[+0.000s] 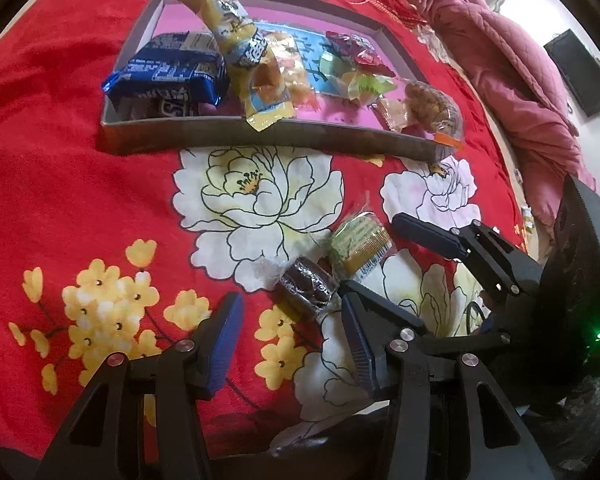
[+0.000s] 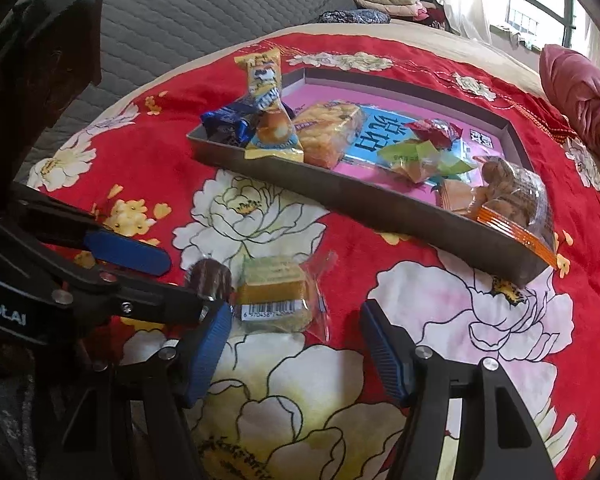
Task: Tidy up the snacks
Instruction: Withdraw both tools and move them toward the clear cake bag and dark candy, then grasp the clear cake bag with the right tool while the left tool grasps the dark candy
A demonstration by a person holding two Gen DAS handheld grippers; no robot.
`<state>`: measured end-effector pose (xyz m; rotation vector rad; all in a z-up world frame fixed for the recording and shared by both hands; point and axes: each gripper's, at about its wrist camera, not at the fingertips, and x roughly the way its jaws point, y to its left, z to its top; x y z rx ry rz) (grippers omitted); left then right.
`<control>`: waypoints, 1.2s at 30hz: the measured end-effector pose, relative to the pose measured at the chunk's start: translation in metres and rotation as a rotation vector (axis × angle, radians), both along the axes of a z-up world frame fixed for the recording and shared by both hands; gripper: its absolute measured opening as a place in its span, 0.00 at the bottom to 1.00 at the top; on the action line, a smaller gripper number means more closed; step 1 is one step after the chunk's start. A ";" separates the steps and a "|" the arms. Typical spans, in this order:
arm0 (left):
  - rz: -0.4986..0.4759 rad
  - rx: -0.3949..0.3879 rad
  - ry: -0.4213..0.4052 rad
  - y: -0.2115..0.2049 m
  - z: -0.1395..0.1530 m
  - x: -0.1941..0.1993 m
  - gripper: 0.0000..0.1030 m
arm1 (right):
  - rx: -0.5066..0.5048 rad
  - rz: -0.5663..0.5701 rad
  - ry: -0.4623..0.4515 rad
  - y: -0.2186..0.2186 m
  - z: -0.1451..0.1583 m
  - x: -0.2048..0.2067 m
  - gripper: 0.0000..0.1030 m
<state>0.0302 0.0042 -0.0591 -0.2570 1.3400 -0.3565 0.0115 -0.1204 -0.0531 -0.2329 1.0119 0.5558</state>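
A shallow grey box [image 1: 260, 136] [image 2: 340, 196] with a pink floor lies on the red floral bedspread and holds several snack packets. Two wrapped snacks lie loose on the spread in front of it: a dark chocolate cake [image 1: 308, 286] [image 2: 210, 278] and a yellow-green cake [image 1: 360, 244] [image 2: 276, 294]. My left gripper [image 1: 292, 332] is open, with the chocolate cake just ahead between its fingertips. My right gripper [image 2: 296, 332] is open, with the yellow-green cake just ahead of it. Each gripper also shows in the other's view: the right gripper [image 1: 376, 252] and the left gripper [image 2: 196, 280].
Inside the box lie a blue packet [image 1: 168, 72], a long yellow packet [image 1: 236, 40], small sweets [image 1: 352, 60] and a tub of brown biscuits [image 1: 432, 108] [image 2: 512, 196] at its right corner. A pink quilt [image 1: 500, 48] is bunched at the right. A grey padded headboard [image 2: 200, 4] stands behind.
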 end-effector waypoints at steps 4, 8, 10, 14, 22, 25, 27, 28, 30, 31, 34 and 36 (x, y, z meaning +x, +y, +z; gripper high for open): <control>0.015 -0.020 0.009 0.001 -0.003 0.003 0.51 | -0.013 0.004 -0.017 0.001 -0.003 0.001 0.64; 0.033 -0.042 0.015 0.003 -0.005 0.008 0.51 | -0.020 0.009 -0.036 0.003 -0.004 0.003 0.64; 0.038 -0.047 0.015 0.003 -0.006 0.010 0.51 | -0.025 0.010 -0.050 0.004 -0.005 0.003 0.64; 0.048 -0.054 0.008 0.003 -0.007 0.012 0.50 | -0.037 0.016 -0.079 0.006 -0.006 0.005 0.64; 0.062 -0.093 0.013 0.006 -0.011 0.016 0.48 | -0.066 0.046 -0.147 0.011 -0.009 0.006 0.64; 0.073 -0.120 0.022 0.009 -0.013 0.017 0.46 | -0.070 0.056 -0.164 0.011 -0.010 0.006 0.64; 0.082 -0.140 0.028 0.011 -0.014 0.018 0.43 | -0.071 0.060 -0.168 0.011 -0.010 0.006 0.64; 0.083 -0.145 0.032 0.012 -0.015 0.018 0.42 | -0.070 0.064 -0.171 0.011 -0.010 0.006 0.64; 0.086 -0.151 0.033 0.013 -0.015 0.019 0.40 | -0.071 0.071 -0.177 0.010 -0.010 0.006 0.64; 0.083 -0.158 0.036 0.012 -0.016 0.019 0.39 | -0.068 0.069 -0.183 0.009 -0.009 0.007 0.64; 0.078 -0.161 0.034 0.011 -0.015 0.019 0.39 | -0.055 0.052 -0.186 0.003 -0.007 0.010 0.64; 0.080 -0.166 0.033 0.012 -0.016 0.019 0.38 | -0.044 0.044 -0.187 0.000 -0.006 0.012 0.64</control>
